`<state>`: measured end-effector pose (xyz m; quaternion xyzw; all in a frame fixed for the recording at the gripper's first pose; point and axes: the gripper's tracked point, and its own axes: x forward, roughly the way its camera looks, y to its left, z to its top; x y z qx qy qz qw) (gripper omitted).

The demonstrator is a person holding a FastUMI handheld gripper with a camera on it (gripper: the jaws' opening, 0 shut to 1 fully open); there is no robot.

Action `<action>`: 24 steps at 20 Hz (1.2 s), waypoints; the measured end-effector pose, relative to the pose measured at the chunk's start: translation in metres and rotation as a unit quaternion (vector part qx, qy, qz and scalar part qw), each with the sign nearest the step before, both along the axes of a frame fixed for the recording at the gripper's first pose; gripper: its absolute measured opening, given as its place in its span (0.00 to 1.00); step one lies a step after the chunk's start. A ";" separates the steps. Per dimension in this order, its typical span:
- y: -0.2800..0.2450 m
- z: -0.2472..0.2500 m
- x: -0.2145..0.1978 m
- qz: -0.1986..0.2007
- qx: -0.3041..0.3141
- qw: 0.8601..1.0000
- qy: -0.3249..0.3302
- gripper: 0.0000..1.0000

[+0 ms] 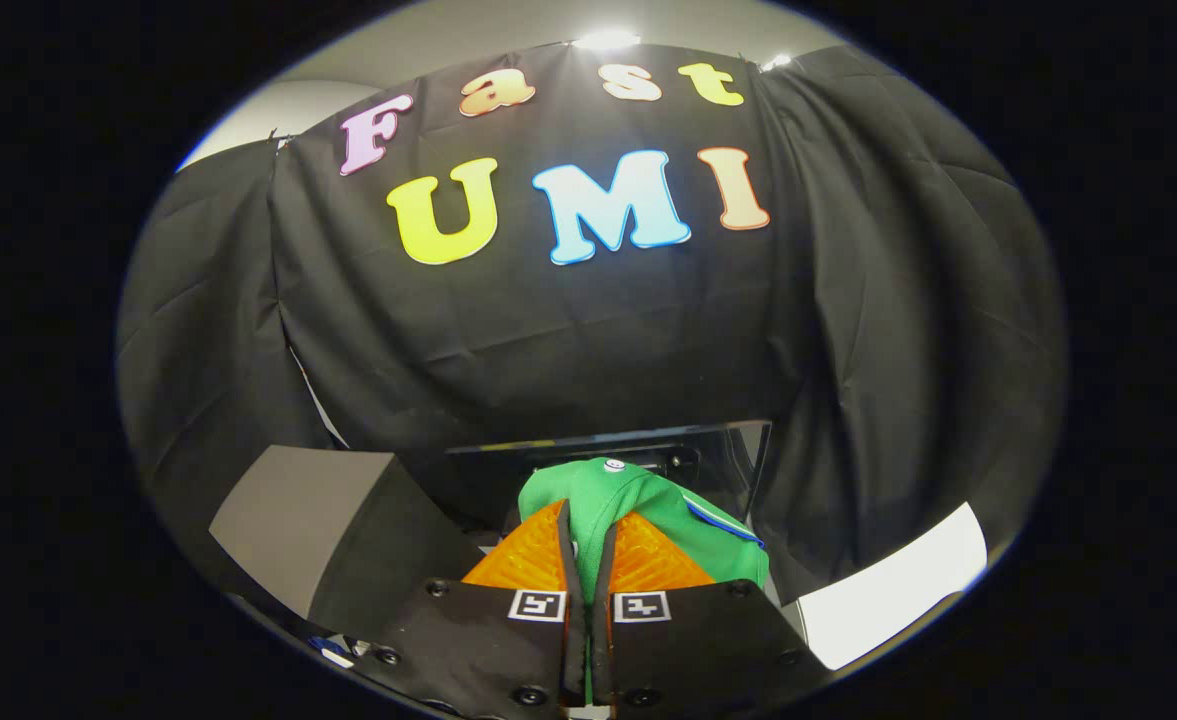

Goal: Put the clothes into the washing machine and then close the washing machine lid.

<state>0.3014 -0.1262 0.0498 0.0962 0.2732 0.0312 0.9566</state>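
Green garment [648, 510], with a blue-and-white trim strip and a small round button on top, is hanging pinched in the hand-held gripper [588, 560]. Both fingers are pressing together on a fold of the cloth; the rest is bunching over and beyond the fingertips. Just beyond the garment, a dark glossy upright panel [718, 455] is standing, possibly the washing machine lid; cannot tell. A grey box-like surface [298, 520] is sitting beside the garment.
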 end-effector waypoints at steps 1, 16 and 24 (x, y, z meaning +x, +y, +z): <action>0.001 -0.010 0.000 0.002 0.000 1.000 0.008 0.04; 0.015 -0.142 0.009 0.048 -0.034 0.992 0.111 0.04; 0.022 -0.208 0.017 0.055 -0.043 0.983 0.171 0.04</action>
